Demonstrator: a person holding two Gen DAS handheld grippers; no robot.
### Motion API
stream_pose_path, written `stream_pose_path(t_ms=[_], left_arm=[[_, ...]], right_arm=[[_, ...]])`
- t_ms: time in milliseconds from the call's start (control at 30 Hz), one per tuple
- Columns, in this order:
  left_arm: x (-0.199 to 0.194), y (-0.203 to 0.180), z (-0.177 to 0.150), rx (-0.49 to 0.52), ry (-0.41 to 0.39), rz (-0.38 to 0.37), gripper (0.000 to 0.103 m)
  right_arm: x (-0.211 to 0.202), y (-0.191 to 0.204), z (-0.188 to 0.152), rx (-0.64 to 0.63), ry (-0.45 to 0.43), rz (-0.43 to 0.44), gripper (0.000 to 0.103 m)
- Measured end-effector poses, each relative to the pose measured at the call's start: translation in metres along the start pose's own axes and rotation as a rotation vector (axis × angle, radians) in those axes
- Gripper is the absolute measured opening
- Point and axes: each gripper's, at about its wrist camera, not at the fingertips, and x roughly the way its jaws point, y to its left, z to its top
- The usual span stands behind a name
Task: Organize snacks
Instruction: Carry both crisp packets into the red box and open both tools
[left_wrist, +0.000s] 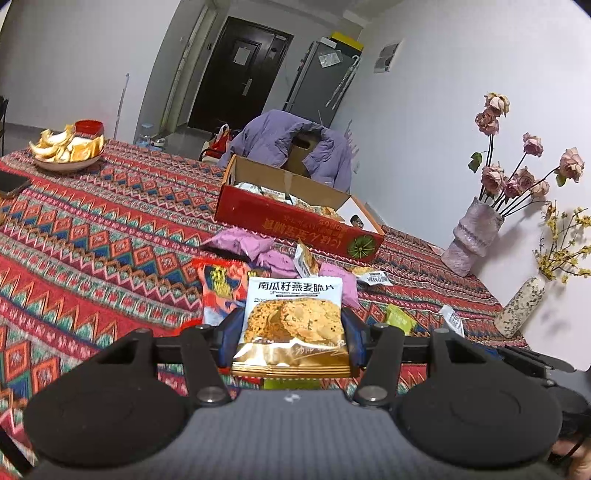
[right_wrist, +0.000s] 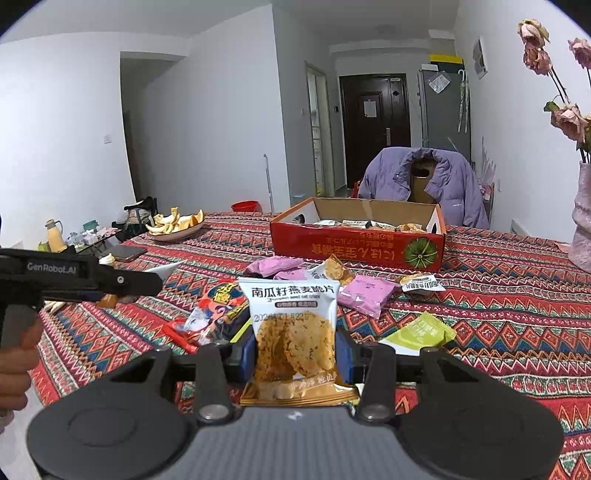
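1. Nearest the left wrist camera, the left gripper (left_wrist: 293, 334) has its blue fingers (left_wrist: 229, 332) clamped on the sides of an oat crisp packet (left_wrist: 293, 317), held upright above the table (left_wrist: 92, 236).
2. The right gripper (right_wrist: 293, 356) likewise has its fingers (right_wrist: 345, 354) closed on a second crisp packet (right_wrist: 293, 332), also upright and clear of the cloth.
3. Between the held packets and the red box (left_wrist: 295, 225) lies loose clutter: pink packets (left_wrist: 243, 242), a red-orange bag (left_wrist: 221, 291), a green packet (left_wrist: 400, 319) and small white packets (left_wrist: 376, 277). Each held packet hides part of this pile.
4. The red box is open at the top; several snack packets lie inside, seen over its front wall. A purple jacket (left_wrist: 288, 142) hangs on a chair behind it.
5. A bowl of peel pieces (left_wrist: 66, 147) stands at the far left of the table, with a dark phone (left_wrist: 13, 181) near it.
6. The left view shows two vases with flowers (left_wrist: 476, 236) by the wall; the right view shows only one at its edge.
7. Only the right view shows the left gripper's body from the side, with a hand (right_wrist: 14, 362) on its handle.
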Motion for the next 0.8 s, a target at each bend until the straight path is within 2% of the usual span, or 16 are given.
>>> stream_pose_path(t_ms=[100,400,533,700,800], left_arm=[[0.016,-0.001,0.01,0.012,0.003,0.01,0.056],[0.077,-0.012,0.052,0.082,-0.001,0.019,0.056],[0.114,-0.014,0.076,0.138,0.02,0.031,0.056],[0.16,-0.013,0.116,0.196,0.013,0.049,0.056],[0.199,-0.015,0.144,0.212,0.018,0.063,0.056]], right_arm=[[0.011,-0.01,0.01,0.041,-0.009,0.032,0.042],[0.066,-0.04,0.057,0.056,-0.005,0.003,0.042],[0.1,-0.062,0.082,0.074,0.006,-0.045,0.043],[0.146,-0.091,0.119,0.088,0.007,-0.019,0.043],[0.189,-0.107,0.148,0.075,0.013,-0.023,0.043]])
